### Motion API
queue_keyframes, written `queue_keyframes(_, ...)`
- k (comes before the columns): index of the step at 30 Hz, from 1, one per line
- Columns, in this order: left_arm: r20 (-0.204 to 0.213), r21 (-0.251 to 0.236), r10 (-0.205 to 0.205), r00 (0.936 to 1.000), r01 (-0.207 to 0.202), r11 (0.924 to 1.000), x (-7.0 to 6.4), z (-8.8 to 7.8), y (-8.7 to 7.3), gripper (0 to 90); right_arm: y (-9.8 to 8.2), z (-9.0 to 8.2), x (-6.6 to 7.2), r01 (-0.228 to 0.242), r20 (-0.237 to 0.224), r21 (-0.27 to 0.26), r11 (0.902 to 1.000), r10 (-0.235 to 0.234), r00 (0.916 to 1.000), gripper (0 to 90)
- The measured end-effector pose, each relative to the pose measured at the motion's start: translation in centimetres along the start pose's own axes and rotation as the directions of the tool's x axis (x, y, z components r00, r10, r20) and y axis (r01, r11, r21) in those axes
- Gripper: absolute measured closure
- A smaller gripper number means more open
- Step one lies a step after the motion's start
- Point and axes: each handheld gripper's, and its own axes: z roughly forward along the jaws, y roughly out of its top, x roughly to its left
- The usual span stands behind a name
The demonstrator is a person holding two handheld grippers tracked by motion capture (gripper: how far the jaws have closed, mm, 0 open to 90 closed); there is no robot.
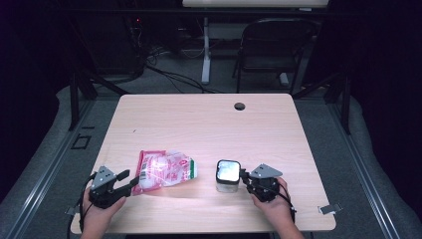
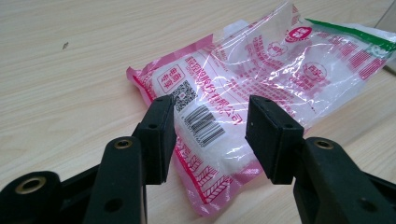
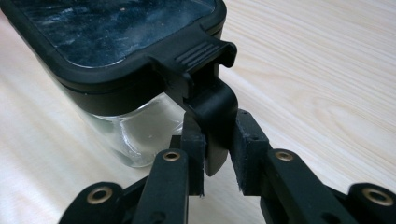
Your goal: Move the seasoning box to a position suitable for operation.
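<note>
The wooden table [image 1: 199, 119] carries the work near its front edge, with a small round cable hole [image 1: 240, 106] toward the far side; beyond it the room is dark, with a folding chair [image 1: 271, 45] and loose cables on a grey floor. On the table the pink-and-clear plastic bag [image 1: 166, 169] of white grains lies flat, left of centre, and just to its right stands the glass jar [image 1: 227, 177] with its black lid. The left gripper [image 2: 210, 135] hovers over the bag's barcoded end with its jaws wide apart, gripping nothing. The right gripper [image 3: 215, 158] has its jaws narrowed onto the lid's black latch tab [image 3: 210, 107], which sits between the pads. The step looks to be unlatching the jar so the bag can be emptied into it. To do it well, I would keep the pinch square on the tab and lever it away from the glass slowly, since the jar could tip or slide on the smooth wood; the left jaws should close on the bag's sealed edge, not its loose middle
</note>
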Motion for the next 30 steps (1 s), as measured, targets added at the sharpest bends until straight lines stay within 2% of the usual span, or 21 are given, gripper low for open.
queue_keyframes(1,0.000,0.000,0.000,1.0000,0.000,1.0000,0.0,0.0,0.0,52.0,0.0,0.0,0.0,0.000,0.000,0.000,1.0000,0.000,1.0000,76.3)
queue_keyframes(3,0.001,-0.002,0.004,1.0000,-0.004,1.0000,-0.1,0.1,0.1,52.0,0.0,0.1,0.4,0.019,-0.030,-0.011,0.9998,-0.019,0.9994,76.3)
queue_keyframes(5,0.010,0.000,0.012,0.9999,-0.012,0.9999,-0.2,0.3,0.2,52.0,0.0,0.0,1.0,0.057,-0.072,-0.013,0.9983,-0.058,0.9957,76.3)
queue_keyframes(9,0.014,0.005,0.019,0.9997,-0.019,0.9998,-0.3,0.4,0.3,52.0,0.0,0.1,1.5,0.063,-0.096,-0.022,0.9978,-0.065,0.9933,76.1)
queue_keyframes(14,0.015,0.002,0.019,0.9997,-0.019,0.9998,-0.3,0.5,0.2,52.0,0.1,0.1,1.7,0.034,-0.112,-0.016,0.9993,-0.036,0.9931,74.4)
queue_keyframes(15,0.013,0.002,0.018,0.9998,-0.018,0.9998,-0.3,0.5,0.2,51.9,0.0,0.1,1.4,-0.001,-0.134,-0.020,0.9998,-0.001,0.9909,72.5)
queue_keyframes(16,0.012,0.004,0.018,0.9998,-0.018,0.9998,-0.3,0.5,0.2,51.9,0.0,0.1,1.4,-0.001,-0.134,-0.020,0.9998,-0.001,0.9909,72.5)
queue_keyframes(18,0.014,0.006,0.018,0.9997,-0.018,0.9998,-0.3,0.5,0.2,51.8,0.0,0.1,1.1,-0.038,-0.162,-0.019,0.9991,0.034,0.9863,70.5)
queue_keyframes(23,0.014,0.003,0.018,0.9997,-0.019,0.9998,-0.3,0.5,0.2,51.2,-0.1,0.0,0.8,-0.062,-0.173,-0.015,0.9980,0.058,0.9833,63.0)
queue_keyframes(25,0.014,0.003,0.019,0.9997,-0.019,0.9998,-0.3,0.5,0.3,50.9,-0.2,0.0,0.7,-0.080,-0.191,-0.010,0.9967,0.077,0.9786,58.8)
queue_keyframes(30,0.016,0.001,0.013,0.9998,-0.013,0.9999,-0.3,0.6,0.3,50.5,-0.3,-0.3,0.5,-0.107,-0.203,0.001,0.9943,0.105,0.9736,55.2)
